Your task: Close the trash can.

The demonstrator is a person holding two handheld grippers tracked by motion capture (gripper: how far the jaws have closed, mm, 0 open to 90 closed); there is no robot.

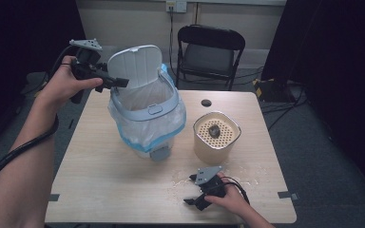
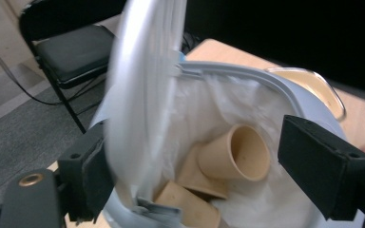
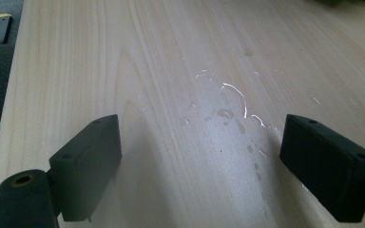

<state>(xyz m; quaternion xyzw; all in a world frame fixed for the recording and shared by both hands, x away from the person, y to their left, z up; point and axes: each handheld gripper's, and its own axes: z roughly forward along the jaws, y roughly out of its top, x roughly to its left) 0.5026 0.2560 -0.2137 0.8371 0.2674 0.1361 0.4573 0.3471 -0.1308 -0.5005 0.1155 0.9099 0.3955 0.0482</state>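
- High view: the white bin [image 1: 145,111] stands on the table [image 1: 100,185], lined with a bag and with its lid [image 1: 135,64] raised upright at the back. The left gripper [image 1: 119,81] is up at the lid's left edge, the forearm lifted off the table and the wrist cocked inward, apparently to tip the lid open or shut.
- Right of the bin sits a beige strainer pot [image 1: 216,135]. In front of that pot the right gripper [image 1: 192,189] rests low on the table in a relaxed hand, seemingly parked while the other one works.
- Left gripper view: the jaws stand wide, the blurred lid edge [image 2: 142,95] passing between them close to the left pad; whether that pad touches it is unclear, so no firm grip. Inside the bin lie paper cups [image 2: 233,154] on the liner.
- Right gripper view: jaws wide apart with nothing between them, over bare wood with a few wet drops [image 3: 228,111].
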